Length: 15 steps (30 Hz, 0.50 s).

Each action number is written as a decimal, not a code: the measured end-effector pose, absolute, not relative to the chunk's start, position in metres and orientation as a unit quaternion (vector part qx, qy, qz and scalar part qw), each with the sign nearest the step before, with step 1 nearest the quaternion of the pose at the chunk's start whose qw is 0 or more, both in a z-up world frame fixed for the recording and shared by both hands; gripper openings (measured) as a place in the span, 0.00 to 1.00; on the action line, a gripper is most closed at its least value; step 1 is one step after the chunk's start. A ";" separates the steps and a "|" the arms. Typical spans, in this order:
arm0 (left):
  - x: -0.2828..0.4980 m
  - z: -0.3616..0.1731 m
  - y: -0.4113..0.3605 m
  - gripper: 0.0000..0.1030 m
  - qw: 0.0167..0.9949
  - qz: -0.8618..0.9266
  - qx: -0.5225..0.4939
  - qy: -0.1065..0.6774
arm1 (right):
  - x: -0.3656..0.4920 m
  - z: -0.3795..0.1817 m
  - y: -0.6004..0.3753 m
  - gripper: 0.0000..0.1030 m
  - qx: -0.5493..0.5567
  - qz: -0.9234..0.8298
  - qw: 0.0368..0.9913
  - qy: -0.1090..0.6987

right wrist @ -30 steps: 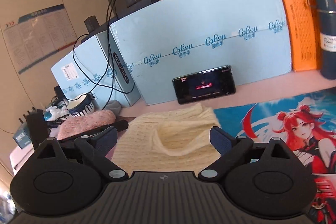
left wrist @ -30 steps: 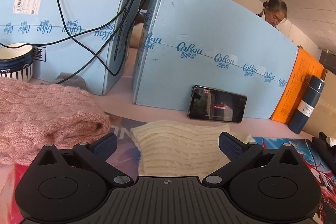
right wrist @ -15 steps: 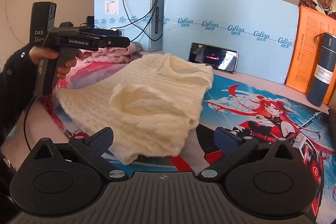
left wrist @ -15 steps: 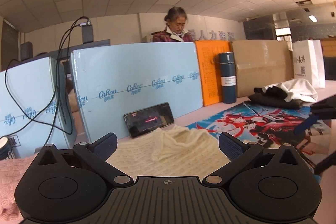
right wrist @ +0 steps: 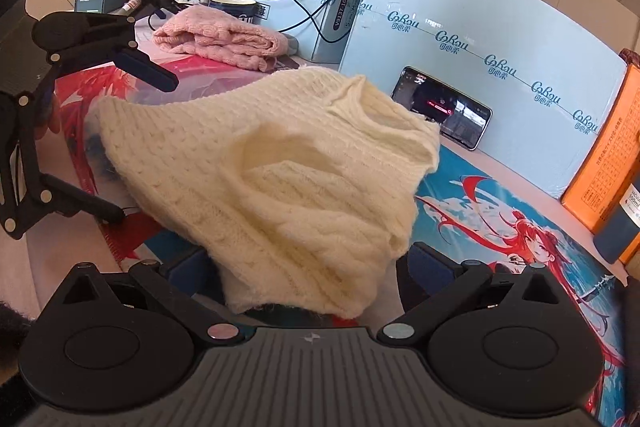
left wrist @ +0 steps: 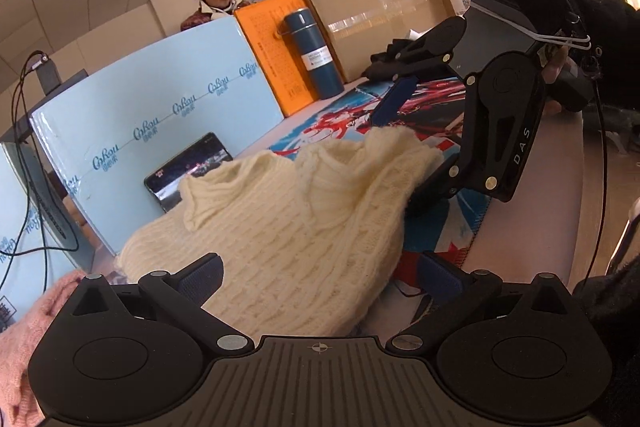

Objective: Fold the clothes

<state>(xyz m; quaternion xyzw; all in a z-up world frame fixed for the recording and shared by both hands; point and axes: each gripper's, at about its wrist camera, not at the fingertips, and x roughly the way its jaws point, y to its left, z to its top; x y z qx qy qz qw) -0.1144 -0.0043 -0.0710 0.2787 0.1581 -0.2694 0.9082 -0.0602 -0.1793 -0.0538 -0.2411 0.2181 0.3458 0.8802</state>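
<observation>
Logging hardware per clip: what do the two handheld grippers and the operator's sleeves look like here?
Both are matte black linkage frames with silver rivets and dark blue ribbed fingers. The right gripper carries white "DAS" lettering, a red-bordered white sticker on its camera block, a green LED, a white cord and a thin black cable. The left gripper matches it. The sleeves are fuzzy and black.

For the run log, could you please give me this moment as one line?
stage: approach | left hand-held gripper: open, at sweater | right hand-held gripper: open, at sweater | folds: none
</observation>
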 end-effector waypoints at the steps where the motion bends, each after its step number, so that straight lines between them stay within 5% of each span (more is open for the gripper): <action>1: -0.113 -0.072 -0.005 1.00 0.908 -0.262 0.287 0.155 | -0.061 -0.054 -0.175 1.00 -0.252 0.345 0.880 0.207; 6: -0.098 -0.073 0.009 1.00 0.921 -0.199 0.297 0.157 | -0.056 -0.051 -0.170 0.99 -0.262 0.345 0.885 0.170; 9: -0.085 -0.066 0.025 1.00 0.943 -0.155 0.243 0.167 | -0.048 -0.042 -0.186 0.99 -0.198 0.355 0.895 0.181; 15: -0.067 -0.054 0.040 1.00 0.958 -0.145 0.161 0.186 | -0.067 -0.044 -0.170 1.00 -0.253 0.374 0.878 0.160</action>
